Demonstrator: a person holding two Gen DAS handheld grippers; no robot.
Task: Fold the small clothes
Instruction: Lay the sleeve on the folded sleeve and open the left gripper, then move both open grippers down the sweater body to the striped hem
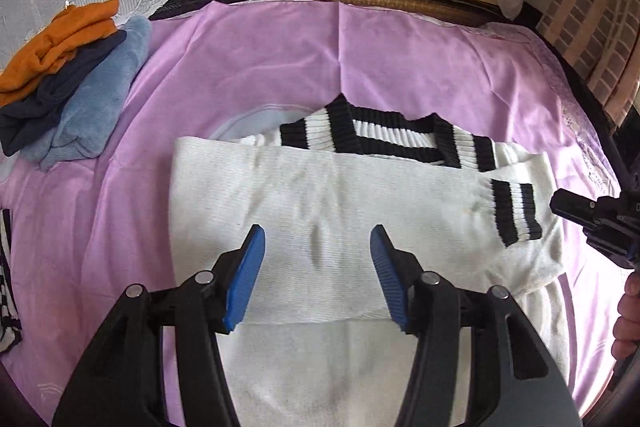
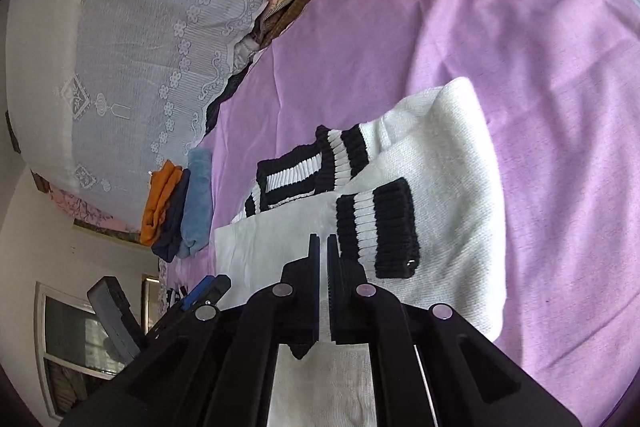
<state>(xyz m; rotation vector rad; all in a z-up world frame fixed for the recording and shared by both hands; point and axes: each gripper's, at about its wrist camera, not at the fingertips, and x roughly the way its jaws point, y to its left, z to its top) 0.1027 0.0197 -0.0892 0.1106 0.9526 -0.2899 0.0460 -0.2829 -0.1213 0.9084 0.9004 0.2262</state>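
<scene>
folded pile: orange, navy and blue small clothes (image 1: 68,79) are seen stacked at far left on the purple sheet (image 1: 248,59), well apart from both grippers.
left gripper: left gripper (image 1: 316,247) is spread, blue pads clear of the cloth, nothing pinched; it hangs just above the near middle of the sweater.
sweater: white knit sweater (image 1: 320,195) with black-and-white ribbing is laid mid-sheet, a sleeve already folded across the body, collar (image 1: 360,135) at the far edge.
cuff: striped cuff (image 1: 514,213) lies at the right end of the crossed sleeve, just beside the right gripper.
right gripper: right gripper (image 2: 323,243) is pressed together, nothing held; tips are over the sleeve beside the cuff.
handling: judged soft, light, limp and stretchy; not fragile, not slippery; layers likely to shift if dragged.
hold points: near hem or a folded side edge is judged best; both layers to be pinched together.
</scene>
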